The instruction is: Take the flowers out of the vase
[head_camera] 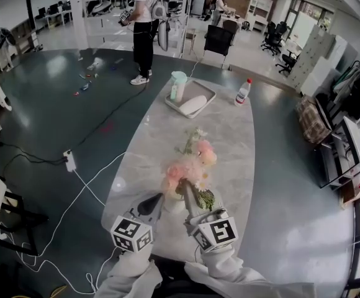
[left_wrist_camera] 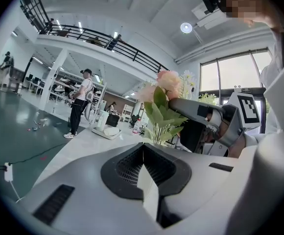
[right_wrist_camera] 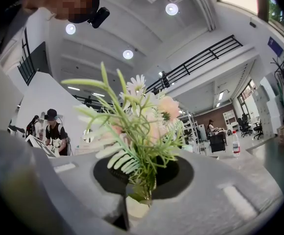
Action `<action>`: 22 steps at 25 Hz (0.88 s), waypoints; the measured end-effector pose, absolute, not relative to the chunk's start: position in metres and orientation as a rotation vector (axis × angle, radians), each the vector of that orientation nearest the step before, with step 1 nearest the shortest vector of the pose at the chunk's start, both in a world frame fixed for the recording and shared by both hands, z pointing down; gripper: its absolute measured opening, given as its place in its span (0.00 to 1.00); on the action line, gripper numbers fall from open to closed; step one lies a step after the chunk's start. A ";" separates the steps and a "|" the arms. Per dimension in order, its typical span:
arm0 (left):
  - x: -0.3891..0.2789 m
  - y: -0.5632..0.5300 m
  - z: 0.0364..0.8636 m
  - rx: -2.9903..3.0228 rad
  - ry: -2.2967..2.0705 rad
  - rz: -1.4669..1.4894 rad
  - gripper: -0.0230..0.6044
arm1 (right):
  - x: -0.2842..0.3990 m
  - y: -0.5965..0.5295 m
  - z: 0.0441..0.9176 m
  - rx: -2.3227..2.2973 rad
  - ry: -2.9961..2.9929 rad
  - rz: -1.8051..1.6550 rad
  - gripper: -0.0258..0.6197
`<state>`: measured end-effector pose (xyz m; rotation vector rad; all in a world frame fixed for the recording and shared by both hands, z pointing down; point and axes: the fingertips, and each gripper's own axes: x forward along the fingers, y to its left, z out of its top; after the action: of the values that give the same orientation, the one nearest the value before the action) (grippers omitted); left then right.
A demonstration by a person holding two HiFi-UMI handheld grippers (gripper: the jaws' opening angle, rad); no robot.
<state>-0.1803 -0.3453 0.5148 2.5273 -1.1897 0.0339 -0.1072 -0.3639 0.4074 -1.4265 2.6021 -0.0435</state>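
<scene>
A bunch of pink and white flowers (head_camera: 189, 166) with green leaves stands upright at the near end of the marble table (head_camera: 229, 135). My right gripper (head_camera: 190, 190) comes in from below right and is shut on the green stems (right_wrist_camera: 143, 182), the blooms (right_wrist_camera: 147, 114) fanning out above its jaws. My left gripper (head_camera: 157, 202) sits level just left of the bunch. Its jaws are closed on a thin white edge (left_wrist_camera: 148, 187) that looks like the vase wall. The flowers (left_wrist_camera: 164, 89) rise just beyond its tips. The white vase (head_camera: 169, 203) is mostly hidden between the two grippers.
At the table's far end lies a tray (head_camera: 205, 107) holding a pale green spray bottle (head_camera: 178, 85) and a white object; a water bottle (head_camera: 243, 92) stands beside it. A person (head_camera: 144, 30) stands on the floor beyond. White cables and a power strip (head_camera: 70, 161) lie left of the table.
</scene>
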 end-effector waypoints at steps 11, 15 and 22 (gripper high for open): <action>-0.167 -0.353 0.482 2.605 -1.162 0.018 0.04 | -0.110 -0.361 0.375 -1.334 2.552 -0.046 0.15; -0.168 -0.357 0.463 2.637 -1.163 0.036 0.04 | -0.112 -0.359 0.358 -1.301 2.543 -0.068 0.15; -0.167 -0.366 0.439 2.724 -1.142 0.089 0.04 | -0.109 -0.353 0.325 -1.235 2.520 -0.064 0.15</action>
<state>-0.1673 -0.3662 0.4388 2.7240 -1.1418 0.0885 -0.1092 -0.3527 0.3248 -1.2347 2.5203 -0.0640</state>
